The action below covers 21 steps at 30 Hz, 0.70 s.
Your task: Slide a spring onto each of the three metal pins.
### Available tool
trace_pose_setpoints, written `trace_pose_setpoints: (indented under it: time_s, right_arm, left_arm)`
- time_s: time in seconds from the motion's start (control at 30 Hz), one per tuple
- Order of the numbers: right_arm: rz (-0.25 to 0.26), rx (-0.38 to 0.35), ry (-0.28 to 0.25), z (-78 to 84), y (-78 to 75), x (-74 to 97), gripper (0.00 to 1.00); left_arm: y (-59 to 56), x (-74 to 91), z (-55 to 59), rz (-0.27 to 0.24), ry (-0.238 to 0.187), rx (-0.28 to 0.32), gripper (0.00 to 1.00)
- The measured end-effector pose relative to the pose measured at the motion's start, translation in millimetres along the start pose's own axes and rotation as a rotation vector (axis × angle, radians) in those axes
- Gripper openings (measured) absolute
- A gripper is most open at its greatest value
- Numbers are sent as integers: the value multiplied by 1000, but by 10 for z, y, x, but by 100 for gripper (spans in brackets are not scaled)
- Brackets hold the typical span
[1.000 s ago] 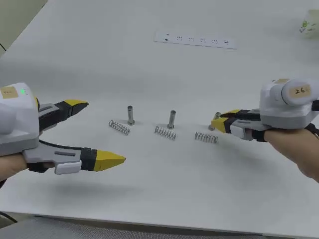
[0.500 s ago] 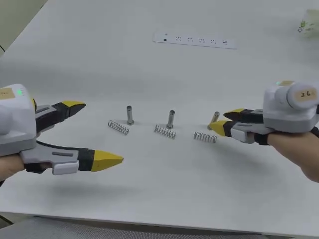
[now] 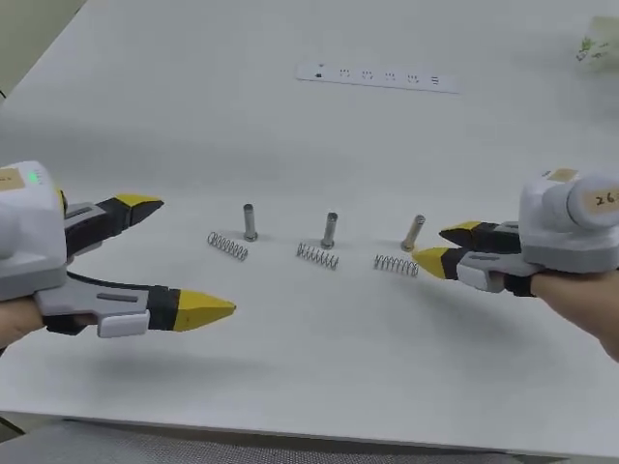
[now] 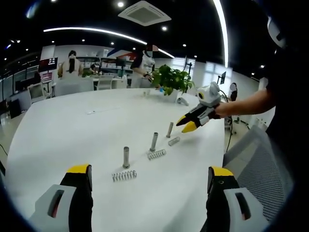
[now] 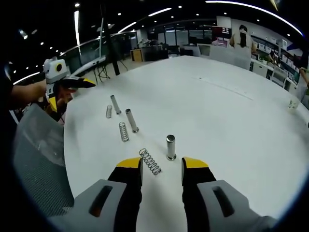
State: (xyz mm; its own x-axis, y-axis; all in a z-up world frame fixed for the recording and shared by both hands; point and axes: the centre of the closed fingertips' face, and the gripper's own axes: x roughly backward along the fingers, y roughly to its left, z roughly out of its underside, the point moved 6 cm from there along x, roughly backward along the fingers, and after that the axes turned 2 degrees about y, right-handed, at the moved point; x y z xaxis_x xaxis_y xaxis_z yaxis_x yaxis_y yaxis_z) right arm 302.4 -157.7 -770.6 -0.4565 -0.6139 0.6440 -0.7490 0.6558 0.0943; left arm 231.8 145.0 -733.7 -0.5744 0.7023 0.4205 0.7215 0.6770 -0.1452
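Observation:
Three upright metal pins stand in a row on the white table: left pin, middle pin, right pin. A loose spring lies in front of each: left spring, middle spring, right spring. My right gripper is open, its tips just right of the right spring. In its own view the right gripper has that spring and pin just ahead of its tips. My left gripper is wide open and holds nothing, well left of the left spring.
A white power strip lies far back on the table. A small green thing sits at the far right corner. The table's near edge runs close below the grippers, with a mesh chair beside it.
My right gripper has drawn back to the right and toward me, from beside the right pin to the right spring's end. The left gripper has barely moved.

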Motion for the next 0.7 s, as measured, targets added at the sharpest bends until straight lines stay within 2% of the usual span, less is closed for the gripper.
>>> trace_pose_setpoints:
  time_s: [0.17, 0.27, 0.37, 0.57, 0.7]
  right_arm:
    - [-33, 22, 26, 19, 48, -20, 28]
    - [-56, 60, 49, 21, 88, -55, 26]
    - [-94, 125, 88, 23, 151, -100, 25]
    - [-119, 269, 169, 39, 210, -195, 24]
    - [-134, 272, 188, 10, 215, -249, 23]
  left_arm:
    - [-11, -3, 2, 3, -1, 2, 97]
    - [-13, 6, 9, 3, 1, 1, 97]
    - [-17, 25, 9, 3, 0, 1, 97]
    - [-13, 43, 12, 1, 4, -1, 97]
    - [-11, 41, 21, 1, 14, -6, 97]
